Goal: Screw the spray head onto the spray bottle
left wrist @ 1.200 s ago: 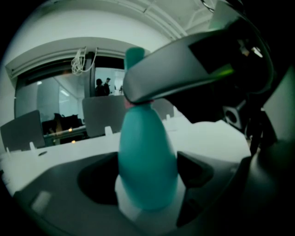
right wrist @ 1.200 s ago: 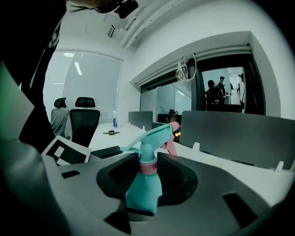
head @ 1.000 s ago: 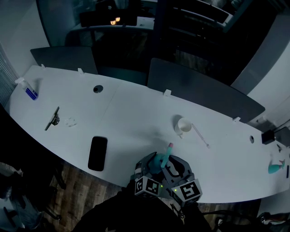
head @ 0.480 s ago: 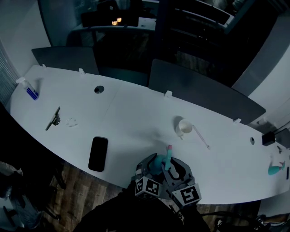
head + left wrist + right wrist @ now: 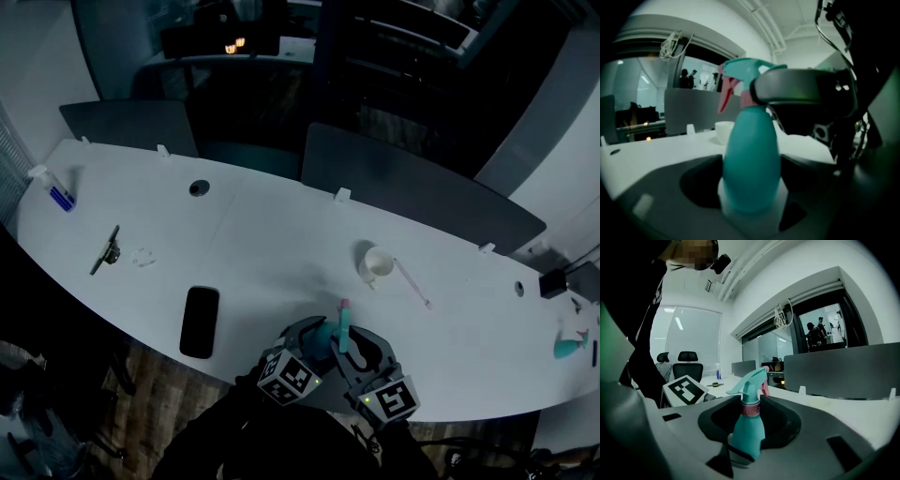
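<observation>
A teal spray bottle stands upright near the front edge of the white table, its pink-triggered, pink-collared spray head seated on the neck.

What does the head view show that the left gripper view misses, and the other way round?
Only the head view: a black phone, a small tool and a blue-labelled bottle far left. Only the left gripper view: people behind the glass and hanging cables. Both: the teal spray bottle and white cup.
</observation>
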`<action>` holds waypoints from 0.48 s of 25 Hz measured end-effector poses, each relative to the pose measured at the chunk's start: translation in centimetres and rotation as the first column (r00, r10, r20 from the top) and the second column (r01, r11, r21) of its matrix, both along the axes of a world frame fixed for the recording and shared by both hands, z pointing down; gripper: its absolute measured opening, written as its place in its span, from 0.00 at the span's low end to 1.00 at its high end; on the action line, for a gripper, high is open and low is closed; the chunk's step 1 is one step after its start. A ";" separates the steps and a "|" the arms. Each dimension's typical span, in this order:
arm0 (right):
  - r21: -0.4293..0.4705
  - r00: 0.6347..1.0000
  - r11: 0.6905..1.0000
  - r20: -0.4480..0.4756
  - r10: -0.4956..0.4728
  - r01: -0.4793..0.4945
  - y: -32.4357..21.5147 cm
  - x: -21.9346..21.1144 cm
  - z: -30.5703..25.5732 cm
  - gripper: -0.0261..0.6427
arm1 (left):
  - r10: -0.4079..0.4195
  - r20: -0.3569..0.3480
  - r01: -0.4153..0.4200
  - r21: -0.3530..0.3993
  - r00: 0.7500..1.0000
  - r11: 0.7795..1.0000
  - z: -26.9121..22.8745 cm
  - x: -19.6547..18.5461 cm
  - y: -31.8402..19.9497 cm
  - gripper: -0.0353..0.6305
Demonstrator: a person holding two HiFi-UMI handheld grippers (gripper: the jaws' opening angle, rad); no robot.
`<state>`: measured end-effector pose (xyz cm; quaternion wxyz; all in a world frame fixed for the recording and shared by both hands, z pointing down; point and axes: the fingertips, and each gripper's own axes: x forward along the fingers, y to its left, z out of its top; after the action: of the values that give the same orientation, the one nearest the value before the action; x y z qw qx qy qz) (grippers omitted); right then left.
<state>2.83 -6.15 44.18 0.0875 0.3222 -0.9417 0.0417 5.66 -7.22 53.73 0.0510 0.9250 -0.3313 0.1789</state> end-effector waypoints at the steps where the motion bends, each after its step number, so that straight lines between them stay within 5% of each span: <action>1: 0.013 1.000 1.000 -0.005 0.013 -0.013 0.0 0.0 0.0 0.24 | -0.060 -0.015 0.061 0.007 0.998 0.998 -0.2 -0.1 -0.1 0.62; 3: 0.040 0.999 0.998 -0.015 0.046 -0.045 0.2 -0.1 0.0 0.24 | -0.232 -0.043 0.233 0.015 0.972 0.972 -0.4 -0.6 -0.2 0.62; 6: 0.054 0.997 0.996 -0.023 0.077 -0.076 0.3 -0.1 0.0 0.24 | -0.427 -0.051 0.427 -0.005 0.903 0.904 -0.4 -0.9 -0.4 0.62; 8: 0.046 0.997 0.996 -0.018 0.073 -0.072 0.3 0.0 0.1 0.24 | -0.401 -0.034 0.401 -0.002 0.915 0.916 -0.3 -0.9 -0.4 0.63; 12: 0.025 1.000 0.999 -0.002 0.029 -0.029 0.3 -0.1 0.1 0.24 | -0.189 0.039 0.186 0.069 0.981 0.980 -0.5 -0.6 0.0 0.68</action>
<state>2.70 -5.86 44.27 0.0839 0.3370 -0.9373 0.0311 5.01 -7.24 53.20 0.0301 0.8864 -0.4238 0.1835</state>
